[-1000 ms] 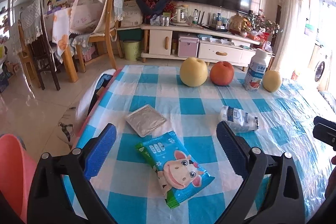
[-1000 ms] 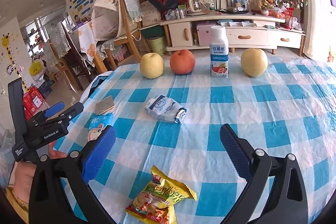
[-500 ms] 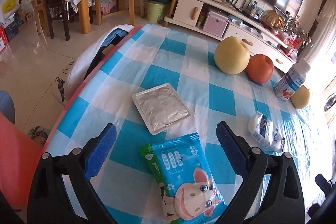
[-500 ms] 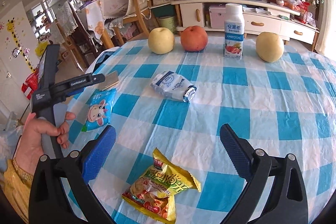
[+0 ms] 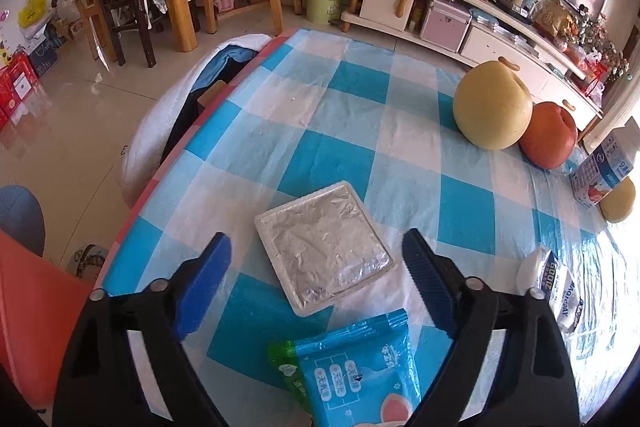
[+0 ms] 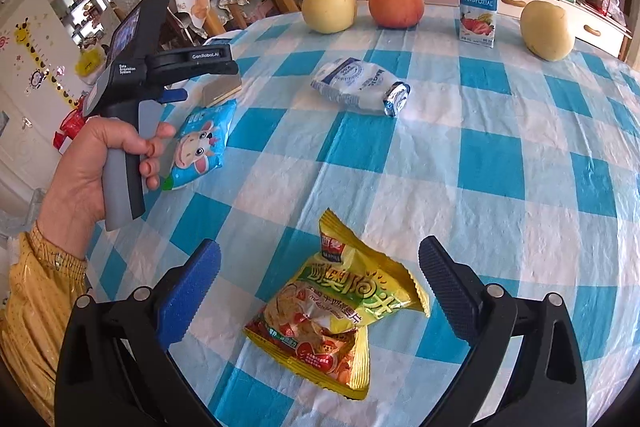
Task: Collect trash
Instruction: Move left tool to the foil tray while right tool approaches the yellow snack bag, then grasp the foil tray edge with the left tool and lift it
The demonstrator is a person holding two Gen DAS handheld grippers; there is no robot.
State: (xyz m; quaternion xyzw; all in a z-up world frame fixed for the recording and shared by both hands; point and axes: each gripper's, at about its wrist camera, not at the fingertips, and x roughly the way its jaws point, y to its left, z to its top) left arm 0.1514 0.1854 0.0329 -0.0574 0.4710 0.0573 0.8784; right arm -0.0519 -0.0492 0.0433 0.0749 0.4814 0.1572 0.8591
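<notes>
A: The left gripper [image 5: 316,255] has moved forward over the foil tray [image 5: 324,247], jaws wide apart around it.
B: And the right gripper [image 6: 320,287]?
A: Spread open too, above the yellow snack bag [image 6: 336,315] on the checked tablecloth [image 6: 492,163].

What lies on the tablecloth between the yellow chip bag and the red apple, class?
In the right wrist view, the crumpled white wrapper lies between the yellow chip bag and the red apple; otherwise only checked tablecloth.
</notes>
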